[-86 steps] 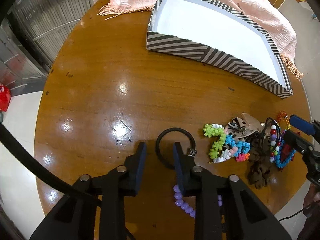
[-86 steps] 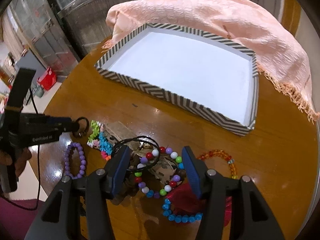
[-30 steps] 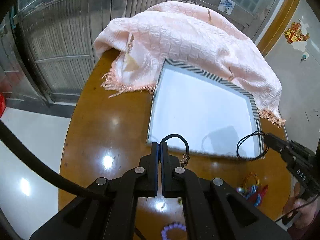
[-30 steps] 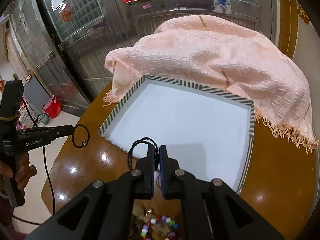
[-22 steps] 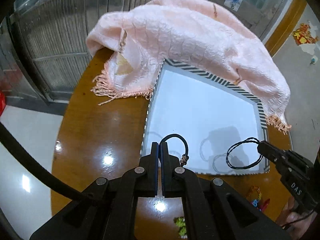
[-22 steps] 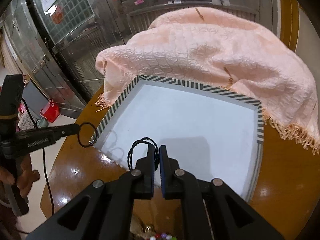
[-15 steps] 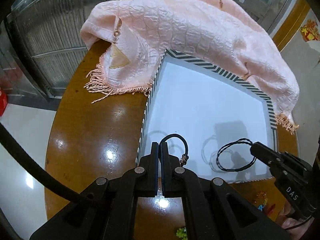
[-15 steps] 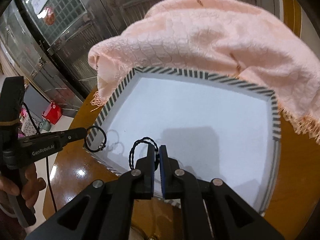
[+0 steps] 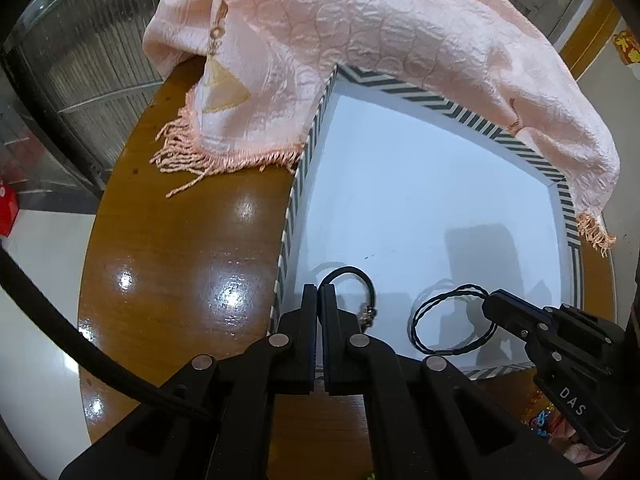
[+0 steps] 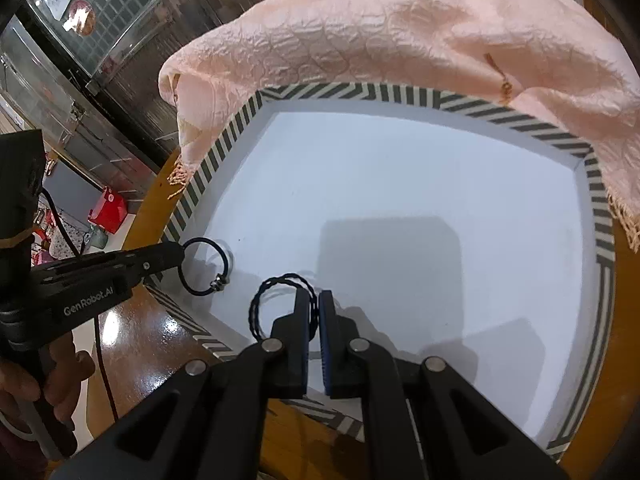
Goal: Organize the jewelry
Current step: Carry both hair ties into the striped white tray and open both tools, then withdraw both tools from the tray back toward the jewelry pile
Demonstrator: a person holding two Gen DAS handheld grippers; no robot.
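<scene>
My left gripper is shut on a plain black hair tie with a small metal bead, held just above the near left corner of the striped tray. It also shows in the right wrist view. My right gripper is shut on a twisted black cord bracelet, held above the tray's near edge. That bracelet also shows in the left wrist view, to the right of the hair tie. The tray's white floor is bare.
A pink fringed shawl drapes over the tray's far rim and the back of the round wooden table. Some coloured beads lie on the table by the tray's near right corner.
Both grippers have moved forward and down over the tray with their bands still held. The hair tie and the bracelet now hang close to the tray floor near its front edge.
</scene>
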